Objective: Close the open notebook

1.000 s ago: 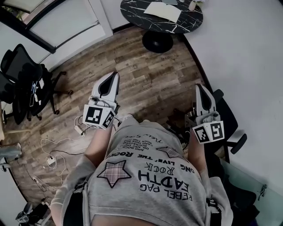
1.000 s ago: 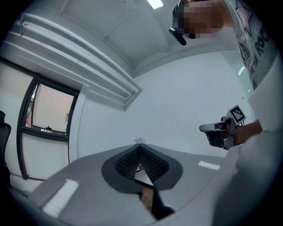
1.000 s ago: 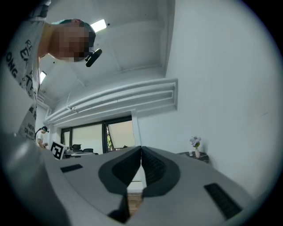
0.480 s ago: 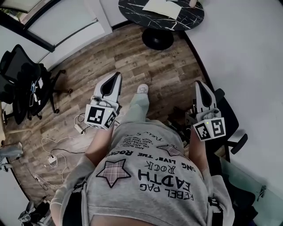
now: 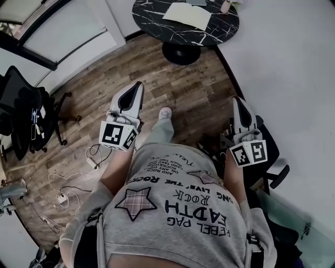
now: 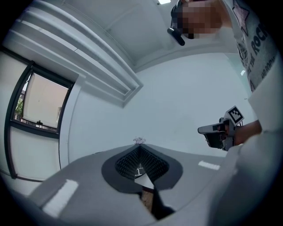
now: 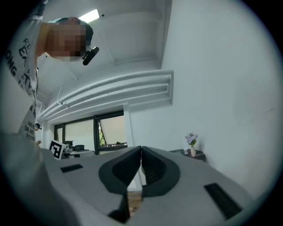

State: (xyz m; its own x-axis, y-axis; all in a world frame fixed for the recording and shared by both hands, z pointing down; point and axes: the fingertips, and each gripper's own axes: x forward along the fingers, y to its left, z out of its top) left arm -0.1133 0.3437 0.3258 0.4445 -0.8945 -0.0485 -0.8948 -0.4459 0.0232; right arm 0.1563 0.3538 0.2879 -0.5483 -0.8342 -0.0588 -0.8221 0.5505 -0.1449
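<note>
The open notebook [image 5: 187, 15] lies flat with pale pages on a round black marble table [image 5: 157, 21] at the top of the head view, well ahead of both grippers. My left gripper [image 5: 138, 85] [image 6: 139, 143] is held level over the wooden floor, jaws together and holding nothing. My right gripper [image 5: 238, 100] [image 7: 141, 150] is level at the right, jaws also together and holding nothing. The left gripper view shows the right gripper [image 6: 202, 130] beside it. The right gripper view shows the table's edge [image 7: 201, 154] far off.
A small vase of flowers [image 7: 192, 141] stands on the table near the notebook. Black office chairs [image 5: 26, 115] stand at the left and another chair [image 5: 272, 157] at the right by the white wall. Cables and a power strip [image 5: 63, 193] lie on the floor at lower left.
The person has stepped toward the table; a leg and shoe have come into view between the grippers. Both grippers went forward with the body and stayed shut.
</note>
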